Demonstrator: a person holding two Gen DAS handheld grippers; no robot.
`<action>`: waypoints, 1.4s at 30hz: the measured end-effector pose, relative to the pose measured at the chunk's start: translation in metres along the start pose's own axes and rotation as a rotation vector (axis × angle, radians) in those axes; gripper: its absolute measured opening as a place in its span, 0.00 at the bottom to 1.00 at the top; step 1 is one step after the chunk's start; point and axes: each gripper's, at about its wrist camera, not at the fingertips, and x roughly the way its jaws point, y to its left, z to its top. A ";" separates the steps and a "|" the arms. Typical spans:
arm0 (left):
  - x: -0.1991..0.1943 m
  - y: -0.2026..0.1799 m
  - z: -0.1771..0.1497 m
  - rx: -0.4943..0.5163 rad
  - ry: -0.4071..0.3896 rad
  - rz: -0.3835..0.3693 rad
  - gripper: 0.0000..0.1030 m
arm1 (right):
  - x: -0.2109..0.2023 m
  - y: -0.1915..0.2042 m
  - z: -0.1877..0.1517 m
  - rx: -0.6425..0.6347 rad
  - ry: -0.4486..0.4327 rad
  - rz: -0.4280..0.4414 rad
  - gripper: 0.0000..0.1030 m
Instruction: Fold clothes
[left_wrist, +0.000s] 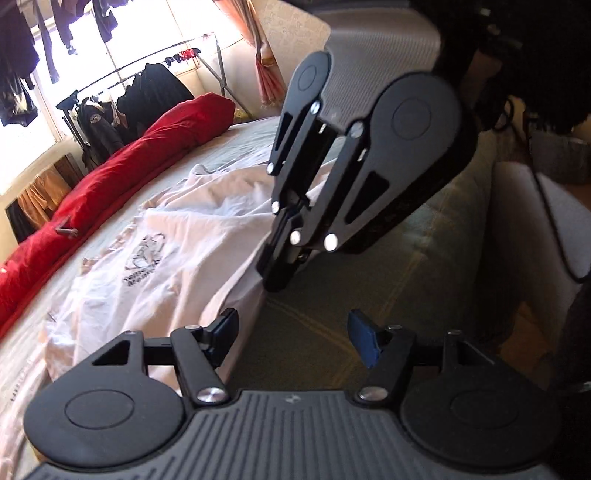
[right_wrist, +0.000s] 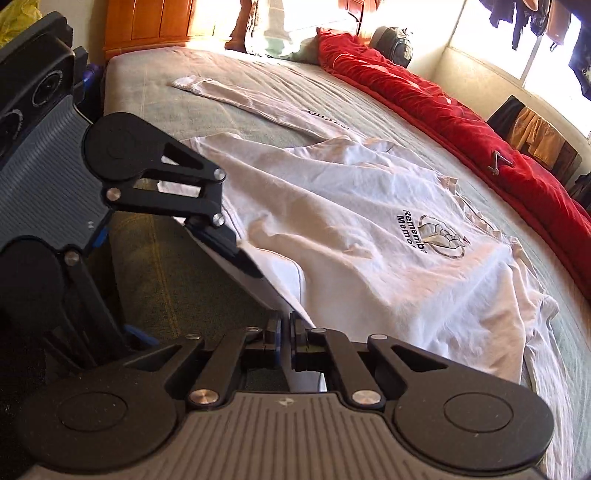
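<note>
A white T-shirt with a dark printed logo lies rumpled on the bed, its near edge hanging over the mattress side. At that edge my right gripper is shut, with white cloth pinched between its pads; from the left wrist view the right gripper points down onto the hem. My left gripper is open. One of its fingers lies against the shirt's edge further along, and only the mattress side shows between its pads.
The bed has a grey-green sheet. A red duvet runs along its far side by the window. A long pale sleeve stretches across the sheet. A clothes rack and a wooden cabinet stand beyond.
</note>
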 end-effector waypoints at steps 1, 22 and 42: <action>0.004 -0.001 0.000 0.036 0.017 0.032 0.65 | 0.001 0.000 0.000 -0.002 0.002 0.000 0.04; 0.009 0.020 -0.007 -0.004 0.101 0.142 0.18 | 0.035 0.051 -0.035 -0.377 0.078 -0.392 0.15; -0.049 0.031 0.006 0.090 0.157 0.037 0.00 | -0.036 0.009 0.014 -0.129 0.129 0.028 0.02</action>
